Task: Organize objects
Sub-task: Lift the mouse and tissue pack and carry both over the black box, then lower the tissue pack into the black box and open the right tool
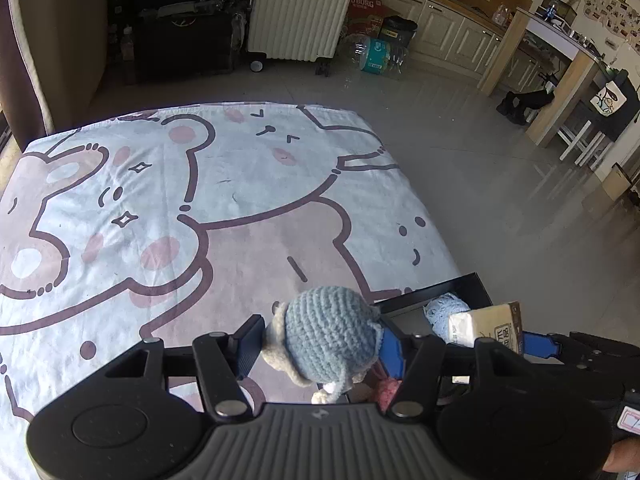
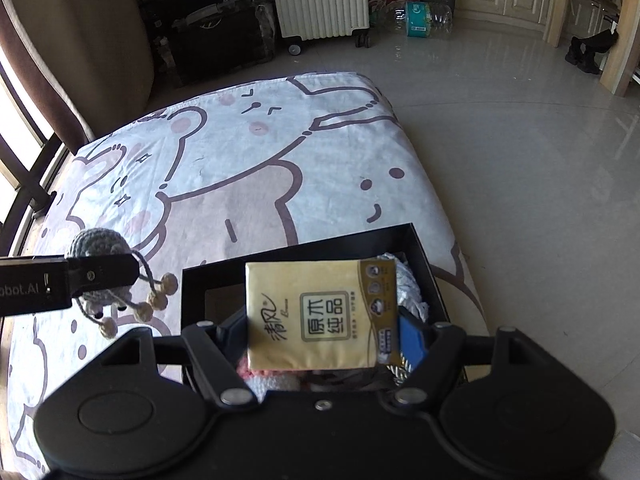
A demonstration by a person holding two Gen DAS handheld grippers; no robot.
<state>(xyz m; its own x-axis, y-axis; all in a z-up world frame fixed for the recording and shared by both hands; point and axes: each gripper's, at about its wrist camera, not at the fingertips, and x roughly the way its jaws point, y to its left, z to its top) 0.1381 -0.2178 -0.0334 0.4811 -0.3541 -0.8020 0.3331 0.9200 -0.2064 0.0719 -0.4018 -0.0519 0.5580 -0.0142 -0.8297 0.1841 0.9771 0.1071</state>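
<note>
My left gripper (image 1: 320, 346) is shut on a blue-grey crocheted toy (image 1: 330, 334) with cream trim, held above the cartoon blanket (image 1: 168, 208). From the right wrist view the same crocheted toy (image 2: 102, 248) hangs at the left with cream pompoms dangling, left of the black box (image 2: 296, 252). My right gripper (image 2: 332, 336) is shut on a yellow tissue pack (image 2: 320, 314), held over the open black box. In the left wrist view the tissue pack (image 1: 486, 322) and black box (image 1: 452, 284) show at the right. Pale blue yarn (image 1: 444, 308) and pink knit lie inside the box.
The blanket (image 2: 248, 152) covers a bed whose right edge drops to a tiled floor (image 2: 520, 140). A white ribbed suitcase (image 1: 300, 8), dark luggage (image 2: 212, 32), a drinks carton and plastic bottles (image 1: 376, 54) stand beyond the far edge. A curtain (image 2: 80, 40) hangs at the left.
</note>
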